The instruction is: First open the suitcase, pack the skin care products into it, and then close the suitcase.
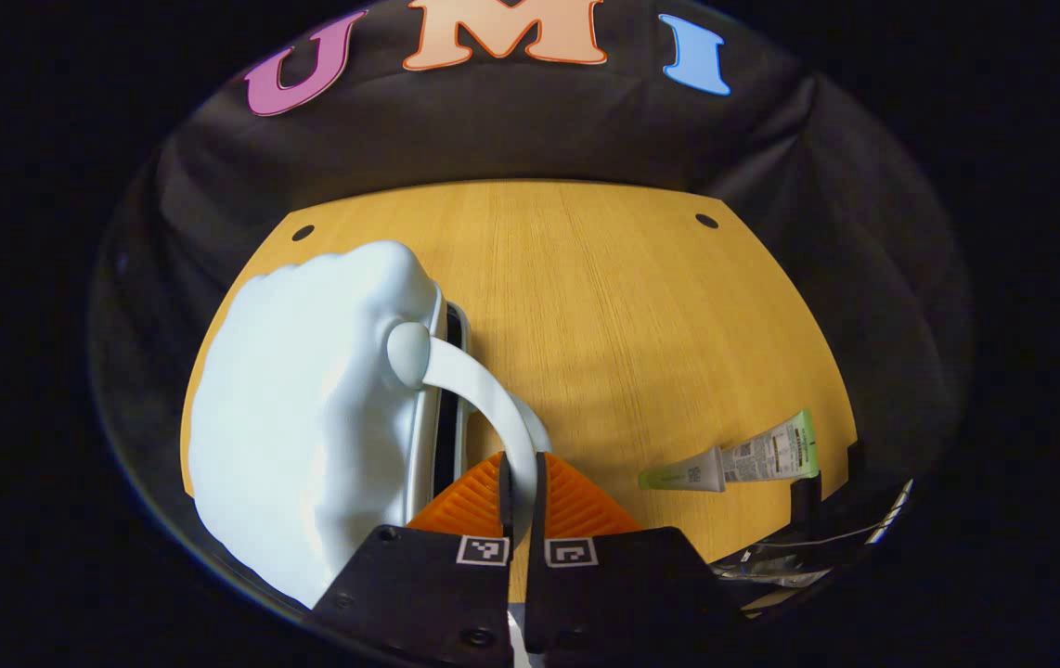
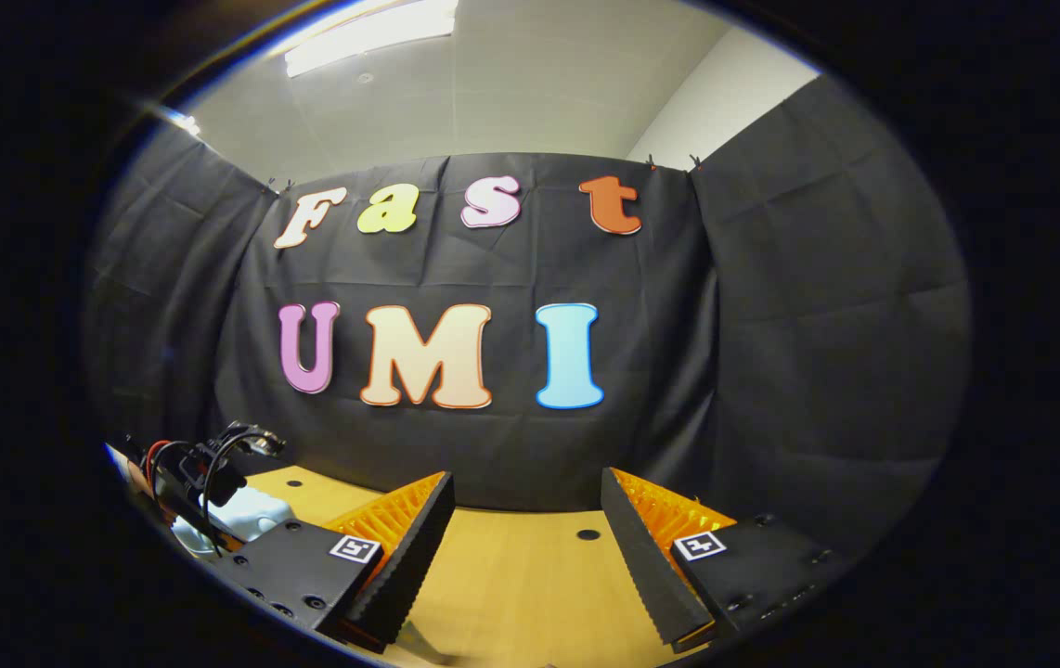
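Note:
A pale, rounded suitcase lies on the wooden table at the left of the left gripper view, with a dark seam along its edge. Its curved white handle arcs down between my left gripper's fingers, and the left gripper is shut on it. A skin care tube with a green end lies flat on the table to the right, apart from the suitcase. In the right gripper view my right gripper is open and holds nothing, raised over the table and facing the back wall. The suitcase shows low at the left there.
Two small holes mark the table's far corners. Dark hardware with cables sits at the table's near right edge, close to the tube. Black cloth walls stand on three sides. Bare wood stretches between suitcase and tube.

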A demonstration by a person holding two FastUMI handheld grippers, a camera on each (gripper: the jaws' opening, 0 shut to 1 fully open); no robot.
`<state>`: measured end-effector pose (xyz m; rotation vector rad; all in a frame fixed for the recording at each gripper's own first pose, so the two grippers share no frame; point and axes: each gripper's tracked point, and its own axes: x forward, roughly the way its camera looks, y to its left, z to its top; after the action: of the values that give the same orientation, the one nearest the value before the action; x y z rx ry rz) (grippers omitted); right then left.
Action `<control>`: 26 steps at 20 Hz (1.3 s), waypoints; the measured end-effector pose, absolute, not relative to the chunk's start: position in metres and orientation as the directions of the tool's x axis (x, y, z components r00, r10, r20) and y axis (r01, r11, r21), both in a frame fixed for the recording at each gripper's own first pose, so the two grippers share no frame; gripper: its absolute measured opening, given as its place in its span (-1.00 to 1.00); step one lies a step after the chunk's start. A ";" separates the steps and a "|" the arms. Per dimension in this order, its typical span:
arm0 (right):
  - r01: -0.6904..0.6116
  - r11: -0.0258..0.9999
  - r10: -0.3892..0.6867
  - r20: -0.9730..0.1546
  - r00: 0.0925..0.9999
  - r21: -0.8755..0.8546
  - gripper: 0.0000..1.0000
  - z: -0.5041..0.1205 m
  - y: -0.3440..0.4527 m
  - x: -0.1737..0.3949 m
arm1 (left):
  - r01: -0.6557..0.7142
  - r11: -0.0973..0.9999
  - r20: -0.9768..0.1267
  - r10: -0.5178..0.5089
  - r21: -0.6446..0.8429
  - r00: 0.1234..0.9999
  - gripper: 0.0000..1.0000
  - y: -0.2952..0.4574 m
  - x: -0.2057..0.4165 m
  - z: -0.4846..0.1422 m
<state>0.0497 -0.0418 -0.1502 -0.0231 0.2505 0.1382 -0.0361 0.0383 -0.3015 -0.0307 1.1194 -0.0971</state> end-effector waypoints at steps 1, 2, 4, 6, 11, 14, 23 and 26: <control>-0.163 0.986 0.164 -0.260 0.952 0.024 0.96 -0.155 -0.034 0.048 | 0.057 0.996 -0.886 -0.092 -0.074 0.454 -1.00 0.042 -0.031 -0.292; -0.178 0.983 0.182 -0.271 0.945 0.041 0.97 -0.160 -0.029 0.047 | 0.046 0.996 -0.875 -0.090 -0.078 0.476 -1.00 0.047 -0.027 -0.280; -0.181 0.982 0.189 -0.304 0.934 0.053 0.96 -0.169 -0.020 0.043 | 0.034 0.995 -0.849 -0.101 -0.097 0.519 -1.00 0.059 -0.018 -0.253; -0.152 0.987 0.163 -0.290 0.943 0.060 0.97 -0.167 -0.013 0.042 | 0.059 0.993 -0.836 -0.115 -0.098 0.536 -1.00 0.076 -0.014 -0.232; -0.166 0.985 0.169 -0.326 0.930 0.038 0.94 -0.179 0.034 0.029 | 0.067 0.993 -0.786 -0.117 -0.096 0.607 -1.00 0.136 0.002 -0.179; -0.137 0.989 0.148 -0.298 0.943 0.057 0.90 -0.168 0.059 0.030 | 0.067 0.995 -0.757 -0.103 -0.078 0.645 -1.00 0.179 0.010 -0.162; -0.011 1.000 0.008 -0.269 0.963 -0.009 0.94 -0.160 0.116 0.020 | 0.032 0.998 -0.689 -0.060 -0.053 0.722 -1.00 0.327 0.021 -0.144; -0.008 1.000 0.003 -0.279 0.960 -0.016 0.94 -0.166 0.143 0.012 | -0.022 0.998 -0.681 -0.027 -0.063 0.732 -1.00 0.373 0.020 -0.149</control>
<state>0.0118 0.1429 -0.1661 -0.0167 0.2831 0.0057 0.0201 0.3728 -0.1486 -0.0681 0.7497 -0.0026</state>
